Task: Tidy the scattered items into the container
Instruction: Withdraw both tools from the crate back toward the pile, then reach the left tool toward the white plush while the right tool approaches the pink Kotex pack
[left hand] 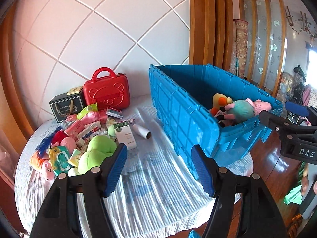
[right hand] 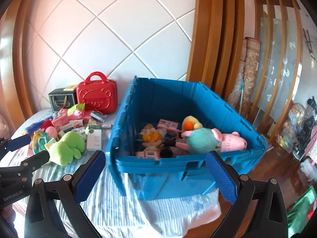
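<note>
Both grippers are between picks. The left gripper (left hand: pixel 159 170) hovers with its jaws spread and nothing between them, over the striped bed cover (left hand: pixel 150 188) just left of the blue crate (right hand: pixel 178 170). The right gripper (right hand: pixel 156 176) hangs before the crate's near wall, its jaws also spread wide and bare.

The crate already holds a pink pig plush (right hand: pixel 227 140), a yellow duck plush (right hand: pixel 190 124) and some small boxes. Left of the crate the pile remains: a green frog plush (left hand: pixel 97 154) nearest, a white box (left hand: pixel 126 136), a white roll (left hand: pixel 141 132), wipe packs and cartons, with a red bear-embossed case (left hand: pixel 107 92) and a black gift box (left hand: pixel 66 106) farther back.

The frog plush looks like the next pick for the left gripper: swing left, lower over its body, squeeze the soft bulk, then carry it over the crate's rim.
</note>
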### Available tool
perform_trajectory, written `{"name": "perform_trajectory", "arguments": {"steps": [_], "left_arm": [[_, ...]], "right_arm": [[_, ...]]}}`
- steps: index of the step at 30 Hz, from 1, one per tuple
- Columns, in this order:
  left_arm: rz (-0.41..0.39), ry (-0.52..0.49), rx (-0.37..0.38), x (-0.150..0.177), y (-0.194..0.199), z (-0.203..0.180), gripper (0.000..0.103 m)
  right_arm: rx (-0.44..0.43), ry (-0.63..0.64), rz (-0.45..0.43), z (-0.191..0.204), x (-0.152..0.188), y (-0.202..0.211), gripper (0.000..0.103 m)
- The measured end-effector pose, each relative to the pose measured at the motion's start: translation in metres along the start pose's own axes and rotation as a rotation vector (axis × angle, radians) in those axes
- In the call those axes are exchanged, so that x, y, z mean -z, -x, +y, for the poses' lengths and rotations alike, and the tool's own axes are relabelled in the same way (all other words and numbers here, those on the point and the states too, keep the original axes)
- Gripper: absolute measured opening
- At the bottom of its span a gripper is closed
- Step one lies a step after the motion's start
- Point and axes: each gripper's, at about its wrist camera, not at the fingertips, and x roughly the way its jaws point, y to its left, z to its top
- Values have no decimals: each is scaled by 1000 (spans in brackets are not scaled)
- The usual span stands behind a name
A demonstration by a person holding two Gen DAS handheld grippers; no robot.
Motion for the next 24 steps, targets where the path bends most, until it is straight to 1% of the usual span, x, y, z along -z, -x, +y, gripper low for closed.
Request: {"name": "perform_trajectory", "arguments": {"steps": [6, 12, 16, 20, 24], "left_arm": [[7, 52, -10, 17, 14, 53, 66], [7, 131, -69, 27, 17, 98, 66], [16, 171, -145, 35, 7, 127, 66], [73, 233, -225, 45, -17, 162, 66], [128, 287, -309, 57, -41, 199, 66]], "right_arm": [[-44, 35, 22, 60, 3, 6, 103], [-102, 87, 34, 100, -4, -4, 103], [-158, 112, 41, 127, -10, -24, 103], [-234, 132, 68, 152, -16, -61, 103], [-332, 144, 93, 173, -19, -100, 103]]}}
